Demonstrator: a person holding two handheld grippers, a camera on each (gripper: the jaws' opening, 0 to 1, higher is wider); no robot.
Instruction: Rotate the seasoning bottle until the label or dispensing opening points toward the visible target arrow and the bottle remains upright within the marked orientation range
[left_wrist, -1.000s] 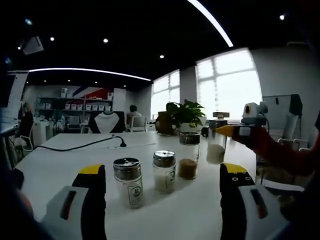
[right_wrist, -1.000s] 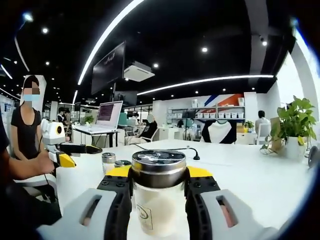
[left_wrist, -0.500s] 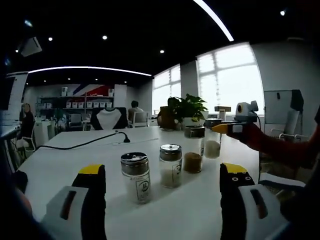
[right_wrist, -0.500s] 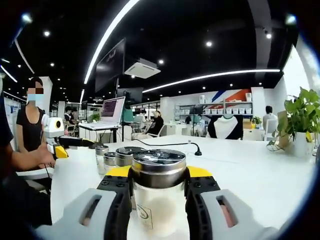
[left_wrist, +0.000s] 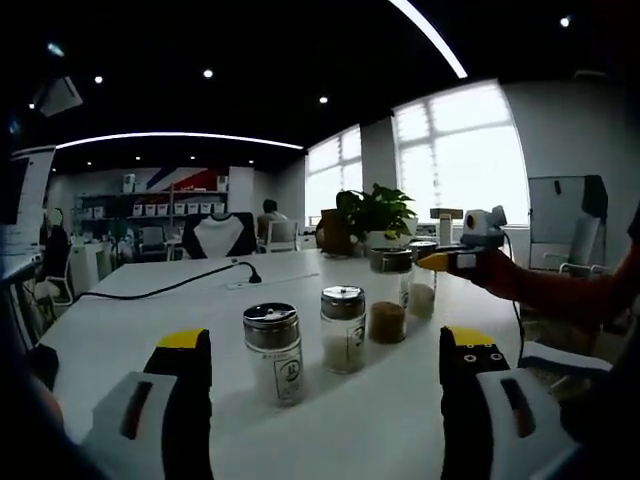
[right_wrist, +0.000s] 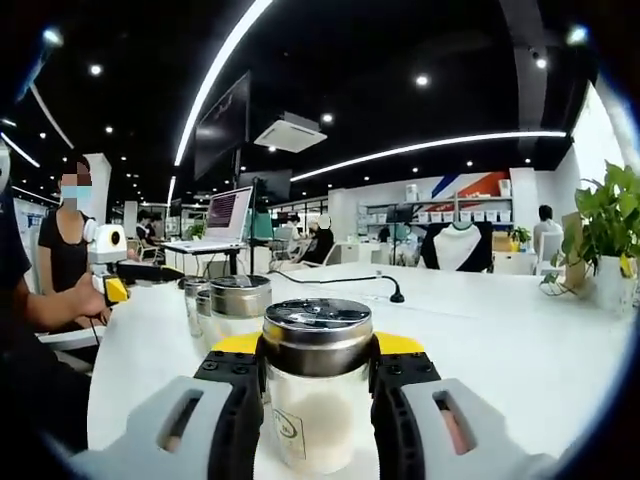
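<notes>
The left tool stood with its jaws wide apart over the near edge of the white worktop, gripping nothing. In the left gripper view, three steel-capped shakers stood upright in a row running far and to the right: a near shaker, a middle shaker and a brown-filled jar. Beyond them the right tool held the seasoning bottle at the far right end of that row. Against half a second earlier the row sat a touch further right in the view, which reads as camera drift rather than the shakers moving.

In the right gripper view, the right tool was clamped on the seasoning bottle, upright between its jaws with a small label low on the left of the glass. The background had swung since a second earlier, and the neighbouring jar had come closer on the left. I judge the turn was under way; no target arrow could be made out.
</notes>
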